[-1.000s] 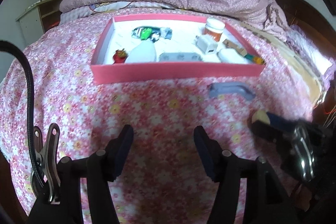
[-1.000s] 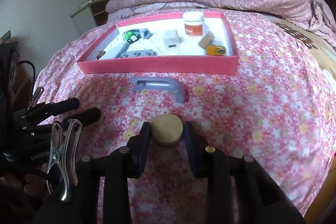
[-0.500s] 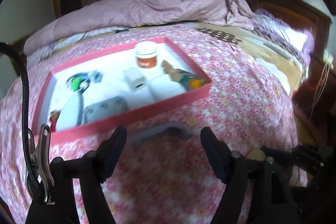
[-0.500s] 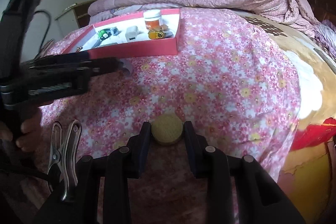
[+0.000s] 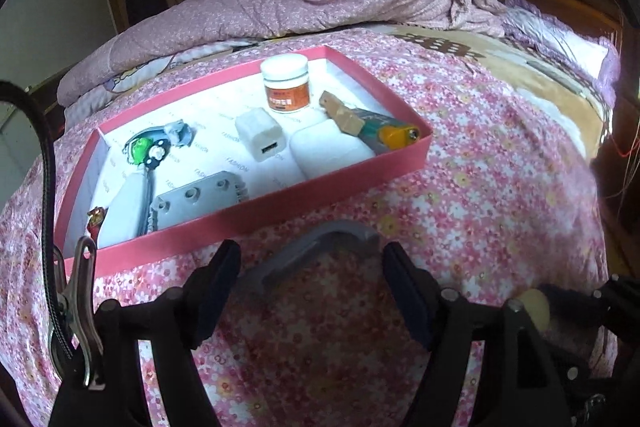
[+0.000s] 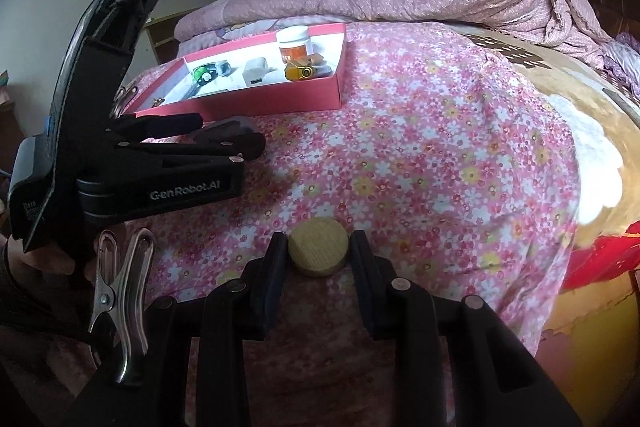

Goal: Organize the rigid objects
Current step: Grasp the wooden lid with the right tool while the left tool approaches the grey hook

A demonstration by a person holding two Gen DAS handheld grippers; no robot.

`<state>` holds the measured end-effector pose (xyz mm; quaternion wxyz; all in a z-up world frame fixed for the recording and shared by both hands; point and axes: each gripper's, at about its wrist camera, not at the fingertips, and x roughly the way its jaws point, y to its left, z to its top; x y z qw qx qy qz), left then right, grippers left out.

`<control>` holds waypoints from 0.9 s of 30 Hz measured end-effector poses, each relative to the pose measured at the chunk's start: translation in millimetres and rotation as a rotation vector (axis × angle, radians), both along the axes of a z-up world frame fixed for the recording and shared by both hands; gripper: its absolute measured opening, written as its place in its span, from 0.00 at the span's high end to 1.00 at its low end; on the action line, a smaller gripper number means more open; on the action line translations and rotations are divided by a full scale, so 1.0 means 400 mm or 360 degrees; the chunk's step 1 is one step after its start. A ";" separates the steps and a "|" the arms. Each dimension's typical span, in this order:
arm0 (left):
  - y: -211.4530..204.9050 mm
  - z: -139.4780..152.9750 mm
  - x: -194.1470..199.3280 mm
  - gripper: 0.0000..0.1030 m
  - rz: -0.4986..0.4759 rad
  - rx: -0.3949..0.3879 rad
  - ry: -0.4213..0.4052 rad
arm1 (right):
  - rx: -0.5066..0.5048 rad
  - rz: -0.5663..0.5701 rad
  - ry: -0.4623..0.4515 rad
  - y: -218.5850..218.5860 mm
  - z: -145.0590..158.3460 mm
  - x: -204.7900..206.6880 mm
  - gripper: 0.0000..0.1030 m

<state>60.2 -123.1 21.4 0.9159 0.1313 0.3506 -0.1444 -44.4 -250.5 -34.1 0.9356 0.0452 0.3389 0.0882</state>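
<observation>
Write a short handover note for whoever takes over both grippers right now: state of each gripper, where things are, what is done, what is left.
Left gripper: open, jaws just widened, straddling the grey handle on the bedspread, not gripping.
Right gripper: shut on the wooden disc.
Pink tray: already holds a jar, a white plug and other items.
Left: grip the handle, then put handle and disc in the tray.

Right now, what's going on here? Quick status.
A person is tidying small items on a bed into a pink tray, one handheld gripper per hand. The right gripper is clamped on a round wooden disc. The left gripper, jaws just opened wider, straddles a grey handle-shaped part lying on the floral bedspread just outside the tray, without gripping it. The tray already holds a white-lidded jar, a white charger and more.
</observation>
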 end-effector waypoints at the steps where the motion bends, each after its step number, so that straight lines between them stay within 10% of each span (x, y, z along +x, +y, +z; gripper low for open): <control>1: 0.003 -0.001 0.007 0.24 -0.0002 -0.0010 0.0012 | -0.0001 0.0000 0.0000 0.000 0.000 0.000 0.68; 14: 0.008 -0.015 0.044 0.18 0.0045 -0.0119 0.0095 | -0.0005 -0.0002 -0.0001 0.002 -0.001 0.000 0.68; 27: 0.066 -0.003 -0.012 0.55 0.0048 -0.0106 0.0090 | -0.0025 -0.0004 -0.0002 0.005 0.003 0.004 0.68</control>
